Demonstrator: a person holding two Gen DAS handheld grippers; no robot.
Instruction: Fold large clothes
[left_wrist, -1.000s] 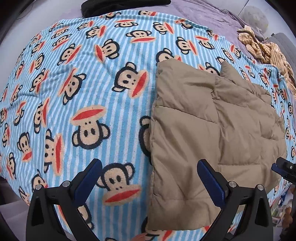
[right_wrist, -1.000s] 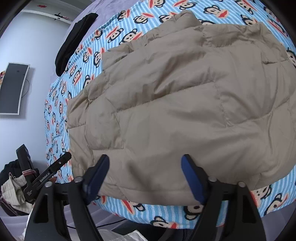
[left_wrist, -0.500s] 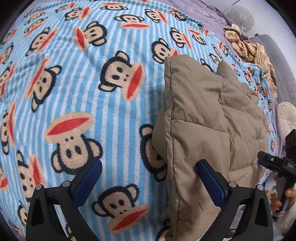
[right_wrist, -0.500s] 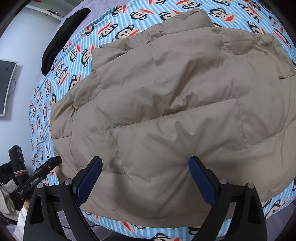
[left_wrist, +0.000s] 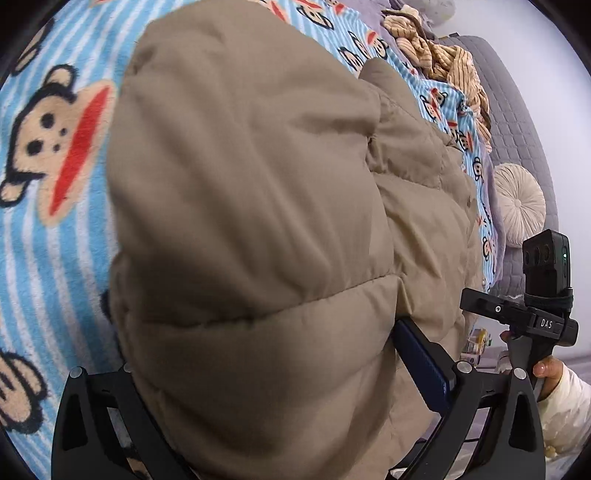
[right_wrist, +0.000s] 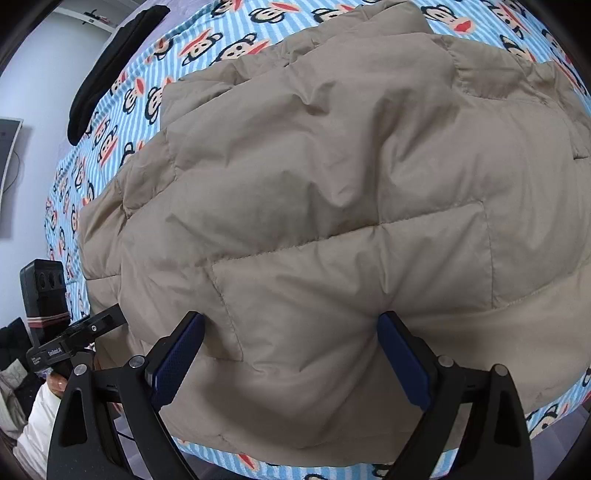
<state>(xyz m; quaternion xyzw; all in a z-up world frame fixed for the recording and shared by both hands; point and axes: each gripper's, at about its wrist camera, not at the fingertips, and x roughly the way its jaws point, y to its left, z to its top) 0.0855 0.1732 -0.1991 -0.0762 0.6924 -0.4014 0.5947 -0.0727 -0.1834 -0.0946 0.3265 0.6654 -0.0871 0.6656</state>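
A tan quilted puffer jacket (left_wrist: 240, 184) lies folded on a bed, and it fills the right wrist view (right_wrist: 332, 184). My left gripper (left_wrist: 266, 354) is open, its jaws wide apart around the jacket's near left edge; the padding bulges between them and hides the left finger. My right gripper (right_wrist: 291, 347) is open, its blue pads (right_wrist: 177, 358) pressed against the jacket's near hem with a wide fold between them. Each gripper shows in the other's view, at the right edge (left_wrist: 532, 317) and the left edge (right_wrist: 70, 339).
A blue striped monkey-print blanket (left_wrist: 44, 221) covers the bed. A beige corded garment (left_wrist: 439, 55) lies at the far right, by a grey quilted cover and a round cream cushion (left_wrist: 519, 203). A black garment (right_wrist: 110, 66) lies at the far left.
My left gripper has moved right and forward onto the jacket's left edge, which now sits between its jaws. My right gripper has moved closer to the near hem.
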